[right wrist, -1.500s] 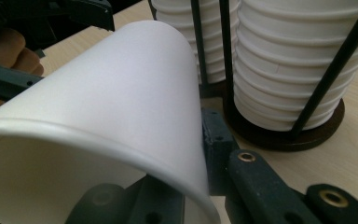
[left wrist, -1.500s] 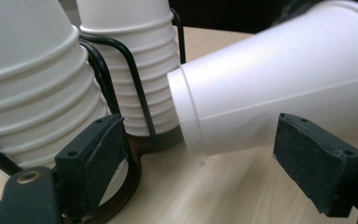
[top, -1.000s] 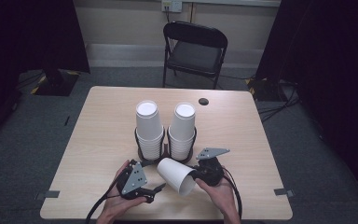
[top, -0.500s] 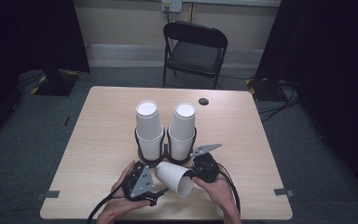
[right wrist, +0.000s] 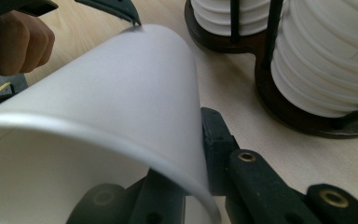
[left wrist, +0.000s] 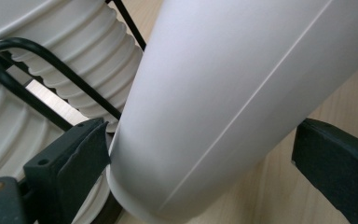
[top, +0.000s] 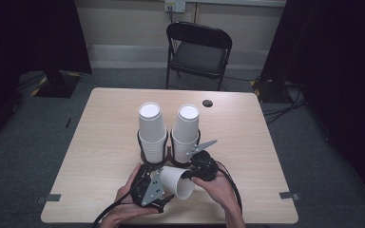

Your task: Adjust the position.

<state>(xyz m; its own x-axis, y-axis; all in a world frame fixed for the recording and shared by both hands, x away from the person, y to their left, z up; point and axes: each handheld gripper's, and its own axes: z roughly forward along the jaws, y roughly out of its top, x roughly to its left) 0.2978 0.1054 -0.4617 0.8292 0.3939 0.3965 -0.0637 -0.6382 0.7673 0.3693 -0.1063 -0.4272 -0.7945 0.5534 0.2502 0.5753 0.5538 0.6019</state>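
1. I see the light wooden rectangular table (top: 100, 142) across the middle of the high view, with the black folding metal chair (top: 197, 52) behind it near the top centre.
2. In the centre of the table stands the black wire cup holder (top: 168, 153), and two tall stacks of white paper cups (top: 151, 128) rise from it side by side. In the right gripper view the same stacks are at the upper right.
3. The single white paper cup (top: 176, 182) lies on its side just below the holder, in the lower centre of the high view. Its wide rim points to the lower right and its narrow bottom points to the left.
4. My right gripper (top: 186, 176) is closed on the rim of this cup. In the right gripper view one black jaw is inside the mouth and the other presses the wall from outside, at the bottom centre.
5. My left gripper (top: 164, 187) is at the lower left of the cup. Its jaws have just been opening. In the left gripper view the bottom end of the cup is between them: the left jaw is just beside the cup, the right jaw is clearly apart, so it does not grip.
6. A small dark round disc (top: 207, 103) lies on the table at the upper right, well apart from the cups.
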